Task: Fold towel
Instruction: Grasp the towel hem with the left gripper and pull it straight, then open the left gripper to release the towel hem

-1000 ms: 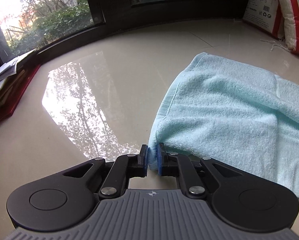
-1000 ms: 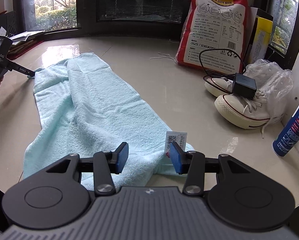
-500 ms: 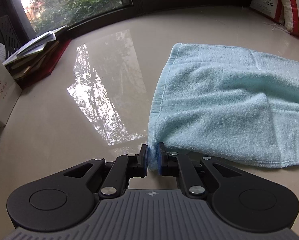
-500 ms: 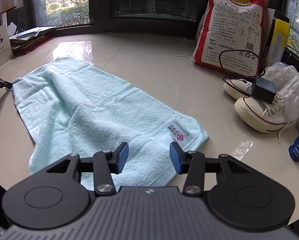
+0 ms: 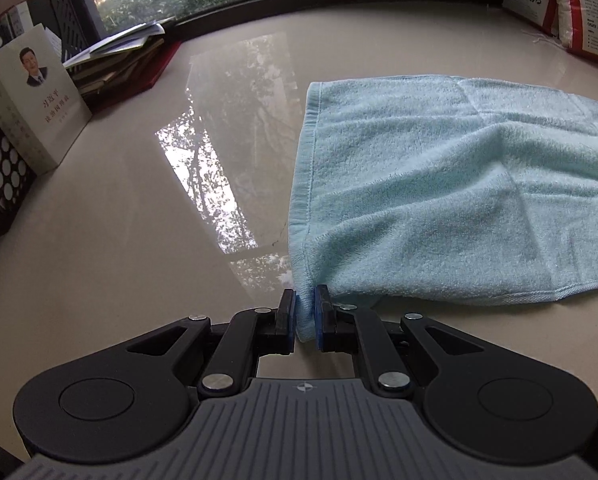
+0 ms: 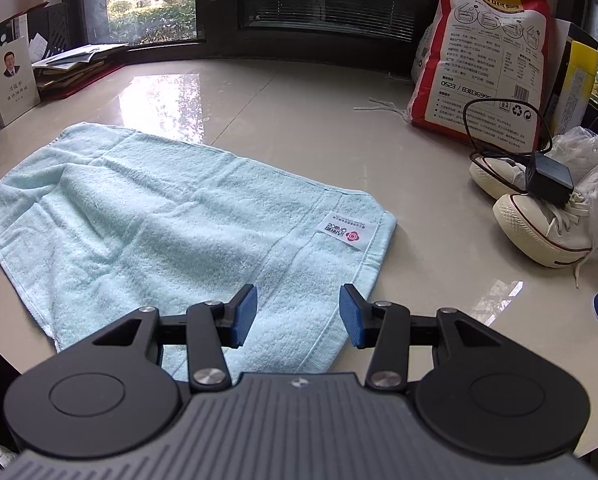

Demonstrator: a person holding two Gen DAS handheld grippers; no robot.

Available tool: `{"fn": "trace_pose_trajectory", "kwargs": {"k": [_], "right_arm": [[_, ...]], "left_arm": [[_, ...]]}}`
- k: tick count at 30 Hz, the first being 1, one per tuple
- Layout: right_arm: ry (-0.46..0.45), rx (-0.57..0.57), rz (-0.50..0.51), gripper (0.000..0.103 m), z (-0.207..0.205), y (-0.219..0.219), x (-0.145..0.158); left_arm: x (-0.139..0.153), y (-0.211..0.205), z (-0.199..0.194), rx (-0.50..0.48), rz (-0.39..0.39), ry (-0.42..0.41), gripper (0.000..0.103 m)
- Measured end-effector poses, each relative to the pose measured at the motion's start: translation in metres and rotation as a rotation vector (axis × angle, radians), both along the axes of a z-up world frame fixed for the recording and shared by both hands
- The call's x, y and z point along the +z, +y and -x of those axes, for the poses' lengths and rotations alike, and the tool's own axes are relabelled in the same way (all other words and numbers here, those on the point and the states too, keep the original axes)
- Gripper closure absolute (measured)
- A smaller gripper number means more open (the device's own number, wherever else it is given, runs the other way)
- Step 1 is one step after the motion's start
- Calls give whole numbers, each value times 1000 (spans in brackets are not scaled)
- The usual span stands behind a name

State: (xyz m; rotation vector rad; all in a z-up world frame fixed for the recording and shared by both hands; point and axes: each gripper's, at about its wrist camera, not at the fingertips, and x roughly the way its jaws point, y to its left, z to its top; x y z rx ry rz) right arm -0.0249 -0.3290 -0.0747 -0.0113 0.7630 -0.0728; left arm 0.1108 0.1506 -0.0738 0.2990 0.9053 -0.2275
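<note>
1. Pinching a near corner of the light blue towel (image 5: 439,200) between its blue pads, the left gripper (image 5: 306,316) has its jaws nearly together on the cloth.
2. Lying spread across the glossy table (image 5: 139,240), the towel shows its white label (image 6: 349,233) near one end.
3. The right gripper (image 6: 297,314) hangs over that end, jaws wide apart and empty.
4. White sneakers (image 6: 539,220) sit to the right.
</note>
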Motion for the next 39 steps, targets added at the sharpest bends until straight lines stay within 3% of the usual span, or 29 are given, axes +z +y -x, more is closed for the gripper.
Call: {"fn": "trace_pose_trajectory", "kwargs": {"k": [15, 27, 30, 32, 34, 39], "right_arm": [[5, 30, -3, 56, 1, 13, -5], [-4, 58, 1, 56, 2, 21, -3], [-10, 59, 5, 56, 4, 23, -1], [-13, 59, 7, 56, 4, 25, 0], [-13, 55, 8, 56, 4, 25, 0], [-17, 45, 8, 56, -1, 23, -2]], "left_arm": [[7, 34, 73, 74, 58, 27, 92], [20, 36, 82, 72, 104, -28, 88], [27, 35, 82, 69, 124, -55, 81], [31, 34, 82, 67, 138, -73, 57], [35, 33, 82, 65, 151, -91, 46], [43, 22, 66, 30, 165, -125, 43]]}}
